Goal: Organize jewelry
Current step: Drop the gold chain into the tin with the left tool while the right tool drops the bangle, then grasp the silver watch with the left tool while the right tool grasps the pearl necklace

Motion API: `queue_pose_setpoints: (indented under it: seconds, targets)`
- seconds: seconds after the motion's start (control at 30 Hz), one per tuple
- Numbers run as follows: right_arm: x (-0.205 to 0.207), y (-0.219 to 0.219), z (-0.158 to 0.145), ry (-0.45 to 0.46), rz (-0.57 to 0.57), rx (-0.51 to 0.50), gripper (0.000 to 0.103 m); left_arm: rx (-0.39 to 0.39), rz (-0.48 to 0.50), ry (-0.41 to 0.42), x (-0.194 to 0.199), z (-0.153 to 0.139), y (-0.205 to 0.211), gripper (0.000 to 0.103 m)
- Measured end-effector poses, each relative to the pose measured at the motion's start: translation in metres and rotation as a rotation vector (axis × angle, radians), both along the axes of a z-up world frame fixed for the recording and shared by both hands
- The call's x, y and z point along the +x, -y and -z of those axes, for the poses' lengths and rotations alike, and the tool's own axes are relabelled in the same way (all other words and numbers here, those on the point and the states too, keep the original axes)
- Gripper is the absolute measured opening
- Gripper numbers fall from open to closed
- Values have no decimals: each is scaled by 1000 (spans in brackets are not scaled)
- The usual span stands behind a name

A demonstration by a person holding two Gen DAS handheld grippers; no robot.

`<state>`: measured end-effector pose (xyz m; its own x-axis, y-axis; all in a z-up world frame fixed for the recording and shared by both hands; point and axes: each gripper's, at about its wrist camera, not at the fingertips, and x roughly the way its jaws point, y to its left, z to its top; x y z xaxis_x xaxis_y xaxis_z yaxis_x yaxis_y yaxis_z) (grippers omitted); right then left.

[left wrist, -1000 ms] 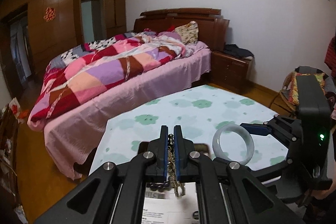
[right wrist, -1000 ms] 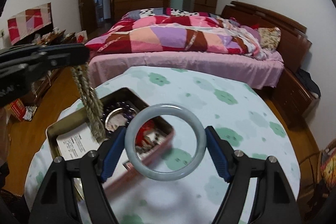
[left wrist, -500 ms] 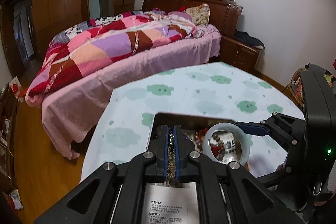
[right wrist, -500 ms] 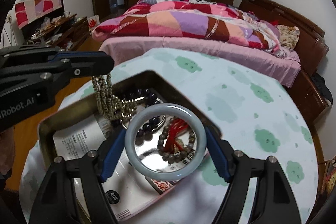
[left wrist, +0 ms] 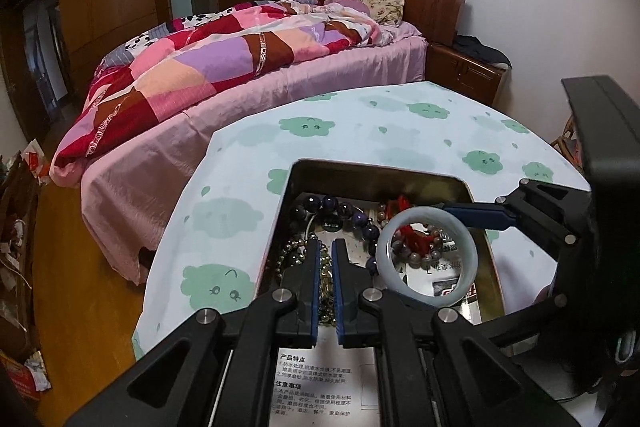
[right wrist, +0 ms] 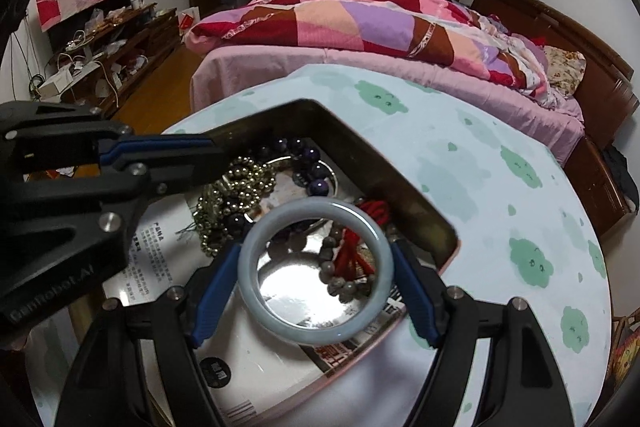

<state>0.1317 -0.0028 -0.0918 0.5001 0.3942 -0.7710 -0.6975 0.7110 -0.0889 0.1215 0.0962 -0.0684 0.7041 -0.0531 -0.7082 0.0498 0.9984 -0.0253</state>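
At the far left of the right wrist view the left gripper (right wrist: 216,143) reaches in over the near-left rim of the open metal tin (right wrist: 372,163), its body marked in raised letters that are only partly legible, ending in "robot.AI". Its blue-padded tongs stand narrow, with a small gap between them; in the left wrist view the gold bead chain (left wrist: 326,283) shows through that gap, but whether the pads pinch it cannot be told. A second ago the chain hung free from these tongs above the tin; now its heap rests on the tin floor beside the dark purple bead bracelet (right wrist: 316,171). Under the beads lies a printed leaflet (left wrist: 316,387) with Chinese headings, 产品特点 and 注意事项. Moving right, the right gripper (right wrist: 316,275) clasps the pale jade bangle (right wrist: 312,331) across its width, held upright over the middle of the tin, lower than half a second ago. Through its ring a brown bead bracelet with red cord (right wrist: 352,267) shows, lying against the far-right wall of the tin. Beyond that wall the table's cloud-print cloth (right wrist: 500,187) runs open to its rounded edge, with the pink bed (right wrist: 360,59) just past it.
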Motion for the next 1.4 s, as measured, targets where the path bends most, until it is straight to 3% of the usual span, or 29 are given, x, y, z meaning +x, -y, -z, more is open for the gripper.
queue_pose_setpoints:
  seconds: [0.07,0.13,0.2,0.23,0.57,0.87,1.17,1.4]
  targets:
    - [1,-1,1,-7,-4,6,78,6,-15,4,0,-3,-2,11]
    - [3,0,1,-10,2,18,79,3,-26,15,-2,-5,-3,39]
    - [4,2,0,-9,10,24,80,4,-51,39,-6,-9,-6,60]
    - [3,3,-1,-8,13,28,81,5,-62,53,-9,-11,-6,65]
    - [-9,34,-25,3,51,92,87,50,-76,85,-31,-23,7,66]
    - [-23,106,-40,16,190,122,91,76,44,98,-62,-23,58,66]
    - [-49,172,-20,-31,348,166,92,87,179,70,-86,-10,110,66]
    - [-63,201,-1,-75,425,173,92,83,208,51,-95,-2,123,66]
